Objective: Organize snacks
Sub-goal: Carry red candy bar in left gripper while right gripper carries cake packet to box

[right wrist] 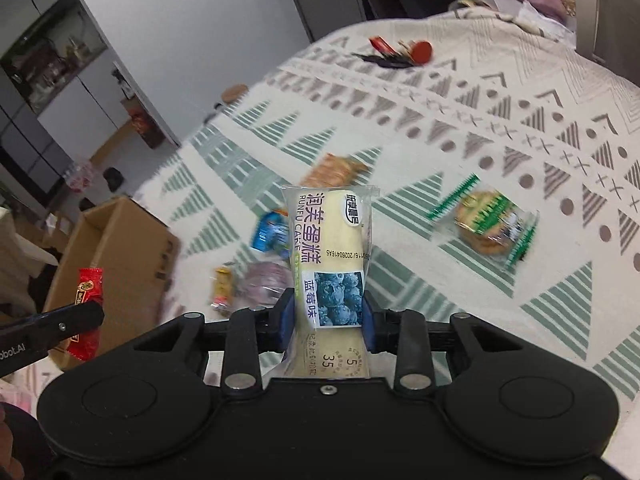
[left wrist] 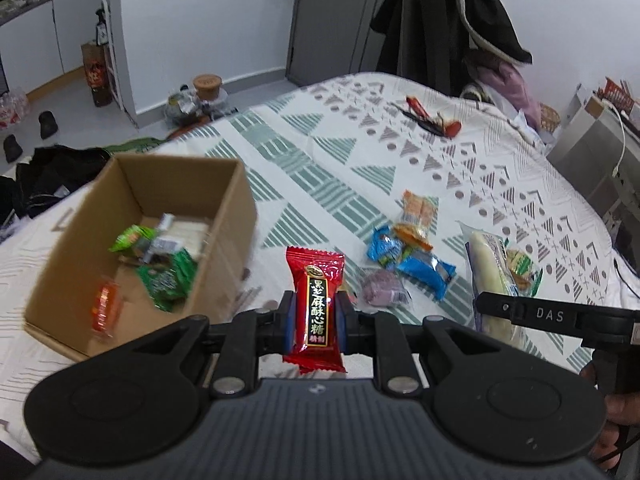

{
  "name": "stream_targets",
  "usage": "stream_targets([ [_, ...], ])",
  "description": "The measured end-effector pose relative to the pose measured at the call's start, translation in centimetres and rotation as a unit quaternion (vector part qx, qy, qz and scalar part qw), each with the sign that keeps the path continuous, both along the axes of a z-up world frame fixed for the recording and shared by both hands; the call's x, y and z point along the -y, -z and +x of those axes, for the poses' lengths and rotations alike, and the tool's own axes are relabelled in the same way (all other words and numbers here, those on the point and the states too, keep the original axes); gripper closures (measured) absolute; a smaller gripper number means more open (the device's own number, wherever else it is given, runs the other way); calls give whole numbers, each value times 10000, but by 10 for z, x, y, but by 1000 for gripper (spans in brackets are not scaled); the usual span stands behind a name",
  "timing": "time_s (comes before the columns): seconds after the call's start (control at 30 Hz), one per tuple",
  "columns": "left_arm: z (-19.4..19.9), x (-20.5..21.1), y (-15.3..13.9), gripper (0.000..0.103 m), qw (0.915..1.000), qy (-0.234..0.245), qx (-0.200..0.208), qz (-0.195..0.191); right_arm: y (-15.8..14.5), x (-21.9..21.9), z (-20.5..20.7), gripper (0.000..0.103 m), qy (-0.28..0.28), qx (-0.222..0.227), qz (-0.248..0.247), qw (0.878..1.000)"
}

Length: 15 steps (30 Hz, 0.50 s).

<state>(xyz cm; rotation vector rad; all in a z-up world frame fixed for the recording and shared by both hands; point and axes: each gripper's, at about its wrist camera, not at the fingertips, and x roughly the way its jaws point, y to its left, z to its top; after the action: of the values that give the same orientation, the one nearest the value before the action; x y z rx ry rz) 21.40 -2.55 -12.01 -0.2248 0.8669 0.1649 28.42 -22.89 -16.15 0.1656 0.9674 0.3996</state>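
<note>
The patterned bedspread (left wrist: 320, 152) fills mid-frame with several crinkly packets loose; the cardboard box (left wrist: 236, 208) at left holds a few, so sorting looks part done. The right gripper (right wrist: 326, 320) clamps a soft cake packet (right wrist: 332, 240), the left gripper (left wrist: 314, 320) a glossy red candy (left wrist: 316, 300)

red candy (left wrist: 315, 307) upright; cake pack (right wrist: 329, 256) upright, both clamped

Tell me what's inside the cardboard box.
The cardboard box holds green snack packets, an orange-red packet and a pale wrapped item. Its near wall hides part of the floor; anything beneath the packets can't be seen.
</note>
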Motion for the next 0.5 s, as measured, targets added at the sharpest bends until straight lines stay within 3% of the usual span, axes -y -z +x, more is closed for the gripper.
stream_targets([
  [0.5,-39,-65,-29,84,9981,-552,280,-32,-40,-59,-31,71,-380,371,262,9982],
])
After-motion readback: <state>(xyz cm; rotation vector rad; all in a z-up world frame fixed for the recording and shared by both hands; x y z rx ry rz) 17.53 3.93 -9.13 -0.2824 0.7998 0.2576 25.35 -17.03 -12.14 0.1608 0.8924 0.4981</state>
